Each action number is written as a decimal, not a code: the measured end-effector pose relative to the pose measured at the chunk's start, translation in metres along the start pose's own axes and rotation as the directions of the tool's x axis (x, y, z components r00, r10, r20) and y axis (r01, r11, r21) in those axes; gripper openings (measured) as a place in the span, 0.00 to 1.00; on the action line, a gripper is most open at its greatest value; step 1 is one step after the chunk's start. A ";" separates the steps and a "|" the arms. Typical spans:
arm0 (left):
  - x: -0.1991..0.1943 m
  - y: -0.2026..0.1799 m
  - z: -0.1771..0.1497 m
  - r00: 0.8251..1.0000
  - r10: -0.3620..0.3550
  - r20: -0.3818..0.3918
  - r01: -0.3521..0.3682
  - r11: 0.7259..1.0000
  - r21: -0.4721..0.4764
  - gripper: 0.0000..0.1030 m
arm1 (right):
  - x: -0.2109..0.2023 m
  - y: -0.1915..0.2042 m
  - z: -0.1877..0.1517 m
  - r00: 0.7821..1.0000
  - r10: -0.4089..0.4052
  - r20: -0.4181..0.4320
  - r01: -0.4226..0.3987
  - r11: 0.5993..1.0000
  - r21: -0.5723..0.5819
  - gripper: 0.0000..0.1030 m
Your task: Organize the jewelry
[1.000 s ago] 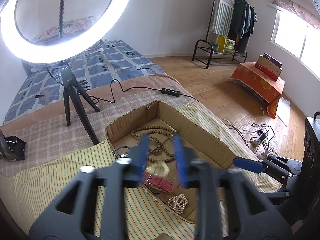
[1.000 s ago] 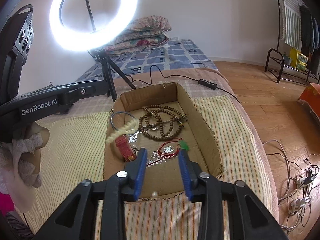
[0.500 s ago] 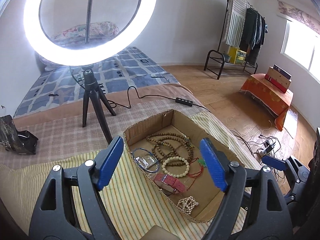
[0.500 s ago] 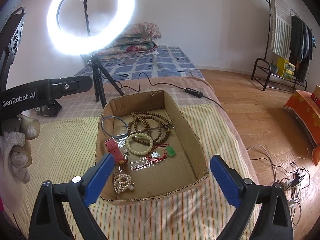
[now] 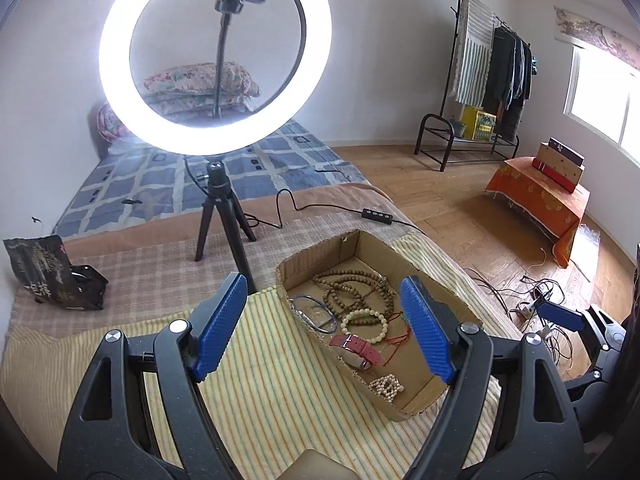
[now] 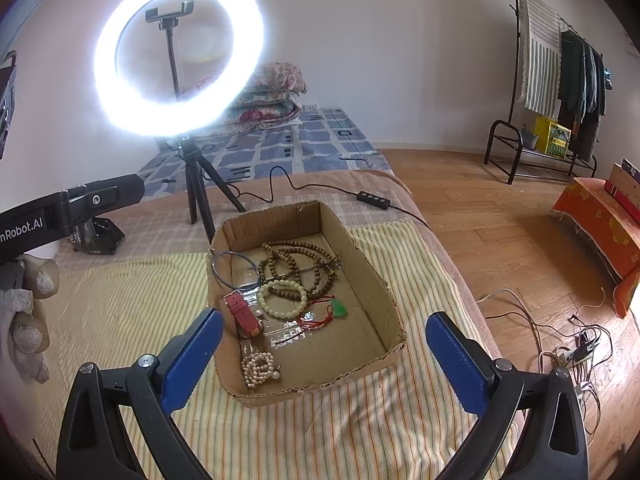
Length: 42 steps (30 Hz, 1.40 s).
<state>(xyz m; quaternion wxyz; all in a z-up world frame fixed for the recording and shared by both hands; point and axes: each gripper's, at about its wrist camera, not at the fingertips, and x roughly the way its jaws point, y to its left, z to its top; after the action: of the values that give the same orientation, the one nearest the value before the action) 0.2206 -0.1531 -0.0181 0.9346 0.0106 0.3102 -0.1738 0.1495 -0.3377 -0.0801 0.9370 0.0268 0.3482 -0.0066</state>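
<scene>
A shallow cardboard box (image 6: 360,264) with ragged, corrugated walls sat on a striped woven cloth (image 6: 132,304), and all the jewelry lay inside it. A long strand of round brown wooden beads (image 6: 298,266) was looped in coils toward the far end, and beside it a thin blue bangle (image 6: 235,270) lay flat. A bracelet of smooth cream beads (image 6: 282,300) overlapped the brown strand's near edge. A pink leather-textured watch strap (image 6: 242,314) lay just beside the bracelet, a green pendant on a red cord (image 6: 338,307) rested on the bare cardboard floor, and a bunched pearl bracelet (image 6: 259,368) sat near the closest wall.

The left gripper (image 5: 322,330) hung above the cloth with its ribbed blue pads (image 5: 218,326) spread wide and nothing between them. The right gripper (image 6: 326,364) was likewise wide apart and empty, raised over the box's near end.

The right wrist view showed the green pendant plainly (in the left view it was mostly hidden behind a blue pad). The left wrist view alone showed a crumpled black bag (image 5: 56,280) on the checked blanket (image 5: 140,264). Both showed a glowing ring light (image 5: 216,60) on a black tripod (image 5: 220,216) behind the box.
</scene>
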 end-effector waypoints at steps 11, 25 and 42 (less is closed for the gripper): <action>-0.065 0.021 -0.018 0.998 0.039 0.047 -0.039 0.999 -0.001 0.80 | -0.047 0.024 0.003 0.998 -0.025 0.059 0.027 0.999 -0.036 1.00; -0.126 0.035 -0.070 0.991 0.122 0.049 -0.122 0.992 -0.007 0.96 | -0.090 0.051 -0.009 0.992 -0.025 0.123 0.033 0.997 -0.066 1.00; -0.140 0.021 -0.094 0.991 0.129 0.031 -0.131 0.989 0.061 1.00 | -0.101 0.051 -0.020 0.985 -0.043 0.167 0.053 0.997 -0.055 1.00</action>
<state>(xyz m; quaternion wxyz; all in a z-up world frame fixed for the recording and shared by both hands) 0.0688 -0.0771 -0.0146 0.9473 0.0581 0.2904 -0.1224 0.0616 -0.2862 -0.0275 0.9626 -0.0101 0.2698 -0.0212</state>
